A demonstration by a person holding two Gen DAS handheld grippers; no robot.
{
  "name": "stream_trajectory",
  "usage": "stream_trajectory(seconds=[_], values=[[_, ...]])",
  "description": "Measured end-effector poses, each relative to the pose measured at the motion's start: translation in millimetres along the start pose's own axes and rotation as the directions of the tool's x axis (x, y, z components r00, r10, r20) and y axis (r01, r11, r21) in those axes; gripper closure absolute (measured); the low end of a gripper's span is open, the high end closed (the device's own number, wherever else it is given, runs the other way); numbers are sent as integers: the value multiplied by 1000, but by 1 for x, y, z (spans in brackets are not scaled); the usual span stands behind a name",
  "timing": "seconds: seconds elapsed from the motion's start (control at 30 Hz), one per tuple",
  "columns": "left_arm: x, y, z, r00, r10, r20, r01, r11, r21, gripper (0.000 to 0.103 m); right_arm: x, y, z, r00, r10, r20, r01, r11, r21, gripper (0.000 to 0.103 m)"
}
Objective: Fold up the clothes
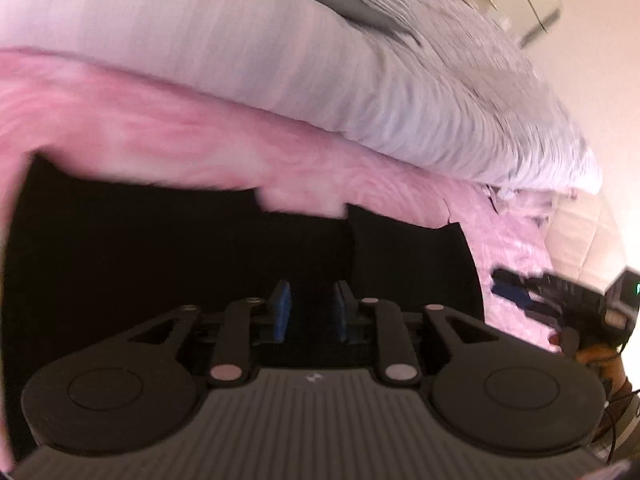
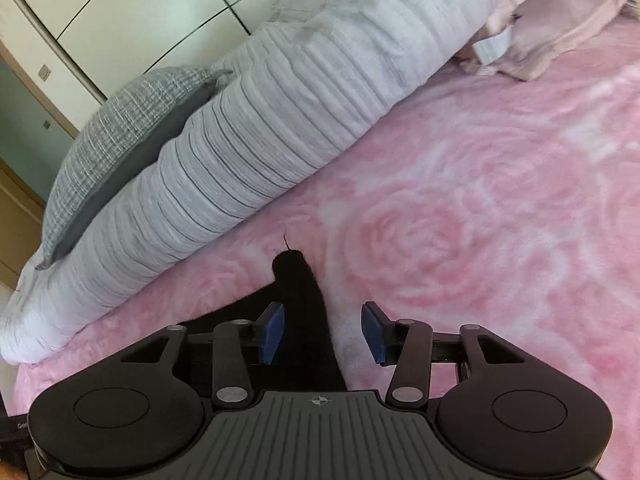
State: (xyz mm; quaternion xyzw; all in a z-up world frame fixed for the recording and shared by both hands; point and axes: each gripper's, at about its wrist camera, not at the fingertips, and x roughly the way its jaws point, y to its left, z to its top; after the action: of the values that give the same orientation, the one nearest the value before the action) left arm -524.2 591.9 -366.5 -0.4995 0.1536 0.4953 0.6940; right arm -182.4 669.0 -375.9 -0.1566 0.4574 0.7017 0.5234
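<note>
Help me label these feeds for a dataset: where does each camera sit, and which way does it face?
Left wrist: on the left gripper, looking down its fingers at the black garment on the pink blanket; the right gripper shows at right.
Right wrist: on the right gripper, looking over the garment's corner toward the white duvet and grey pillow.
Shared: garment, blanket, duvet.

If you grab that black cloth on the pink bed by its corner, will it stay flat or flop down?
Probably flop: the black cloth lies limp and flat on the pink blanket. It looks thin, so likely light. It may drag on the fuzzy blanket.
</note>
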Motion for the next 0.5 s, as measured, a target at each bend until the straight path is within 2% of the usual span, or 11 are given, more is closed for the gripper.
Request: stream_trajectory(seconds=[0.07, 0.1, 0.17, 0.2, 0.27, 0.33, 0.37, 0.4, 0.43, 0.5], values=[[-32, 15, -16, 1000, 21, 20, -20, 999, -38, 83, -18, 7, -11, 998, 10, -63, -13, 998, -55, 56], [-46, 20, -26, 999, 40, 20, -39, 999, -36, 83, -27, 10, -24, 993, 49, -109, -59, 994, -89, 56], [-69, 27, -47, 998, 67, 6, -67, 998, -22, 83, -41, 17, -51, 973, 101, -208, -132, 981, -145, 58], [-73, 30, -59, 999, 51, -18, -51, 999, -19, 83, -46, 20, -64, 959, 113, -259, -160, 973, -168, 60], [-76, 37, -82, 997, 23, -73, -24, 1000, -18, 83, -51, 24, -91, 930, 119, -348, -201, 957, -208, 61], [-68, 41, -99, 993, 57, -102, -53, 998, 40, 84, -50, 25, -113, 920, 67, -387, -177, 950, -255, 61], [-61, 44, -104, 992, 86, -90, -78, 993, 85, 97, -49, 25, -120, 927, 46, -371, -162, 944, -287, 61], [-57, 49, -103, 993, 97, -63, -90, 990, 104, 100, -49, 23, -123, 940, 51, -337, -163, 936, -312, 62], [-55, 57, -96, 996, 81, -37, -78, 994, 79, 100, -48, 24, -121, 950, 45, -310, -150, 934, -325, 65], [-55, 69, -76, 995, 99, 33, -99, 995, 11, 100, -45, 27, -111, 972, -26, -233, -63, 929, -365, 66]])
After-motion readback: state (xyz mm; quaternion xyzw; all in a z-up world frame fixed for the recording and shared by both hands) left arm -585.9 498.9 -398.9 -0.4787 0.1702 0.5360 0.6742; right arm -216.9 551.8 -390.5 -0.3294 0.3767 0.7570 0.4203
